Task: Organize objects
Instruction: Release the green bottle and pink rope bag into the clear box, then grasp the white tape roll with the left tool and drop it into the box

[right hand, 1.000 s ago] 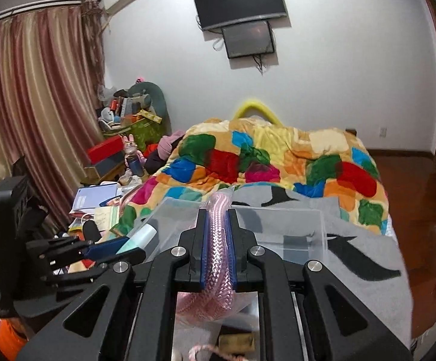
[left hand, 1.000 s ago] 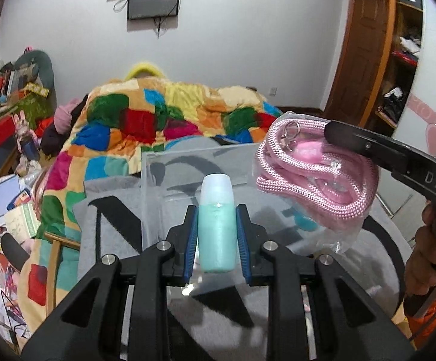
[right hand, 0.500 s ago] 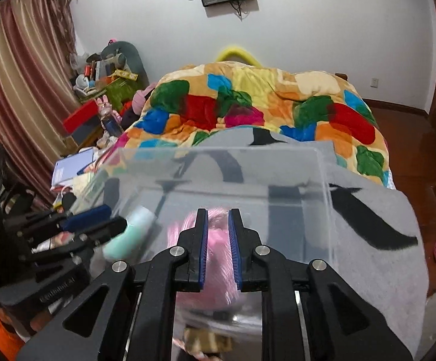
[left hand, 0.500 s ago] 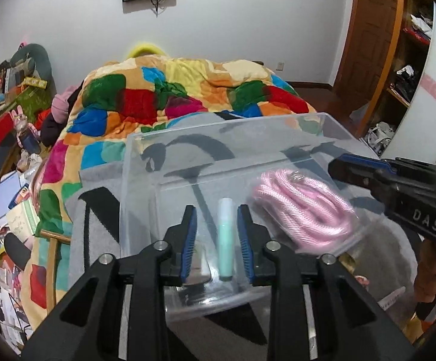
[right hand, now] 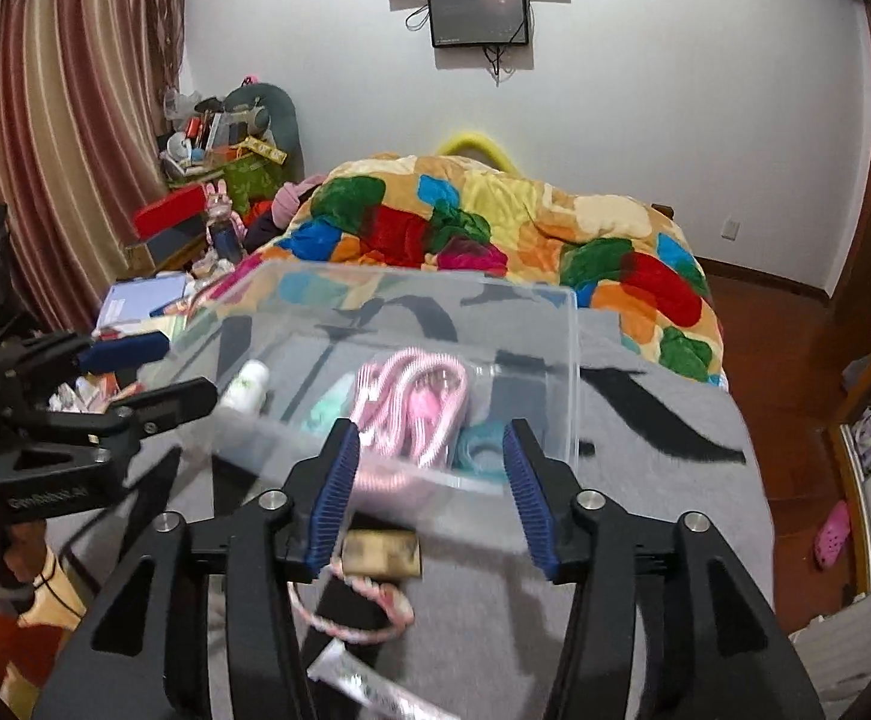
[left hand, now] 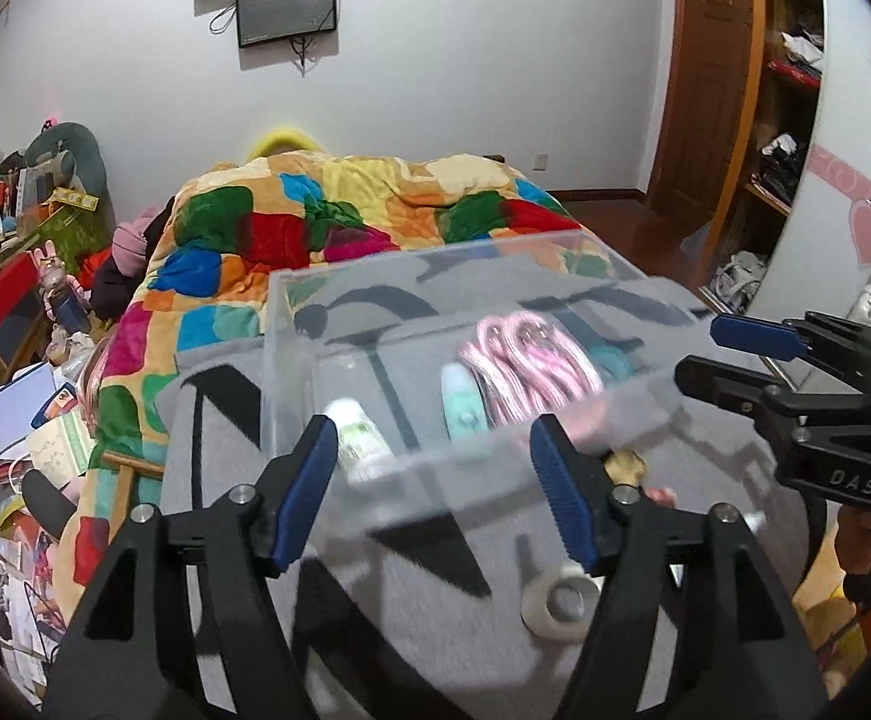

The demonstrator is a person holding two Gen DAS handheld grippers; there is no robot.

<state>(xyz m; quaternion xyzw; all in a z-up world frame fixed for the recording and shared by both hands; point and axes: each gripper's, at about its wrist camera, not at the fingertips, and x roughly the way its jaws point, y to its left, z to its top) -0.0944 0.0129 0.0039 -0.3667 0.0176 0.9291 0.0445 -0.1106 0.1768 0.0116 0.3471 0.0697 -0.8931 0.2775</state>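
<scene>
1. Both grippers are released and hold nothing. The left gripper (left hand: 435, 480) hangs with its jaws spread wide just before the near wall of the clear plastic bin (left hand: 291, 324); the right gripper (right hand: 426, 489) is likewise spread before the same wall, nearer the bin's right end.

2. Done so far, by the look of it: four things lie inside the bin. The white bottle (left hand: 360, 441) is toward its left end, the mint-green bottle (left hand: 462, 405) is about the middle, the bagged pink rope (left hand: 528, 366) lies just right of that, and a teal roll (right hand: 483, 447) sits in the near right corner.

3. The bin itself stands on the grey blanket (left hand: 219, 420), at the foot of the bed, with the patchwork quilt (left hand: 315, 228) beyond its far wall.

4. Left to do, I judge: several things remain outside on the blanket, before the bin's near wall. A roll of tape (left hand: 561, 603) lies near the blanket's near edge; a small tan block (right hand: 381, 552), a loose pink cord (right hand: 363, 612) and a silvery tube (right hand: 351, 681) lie close together there.

5. The task seems past halfway; the loose cord may be the fiddliest pick.
</scene>
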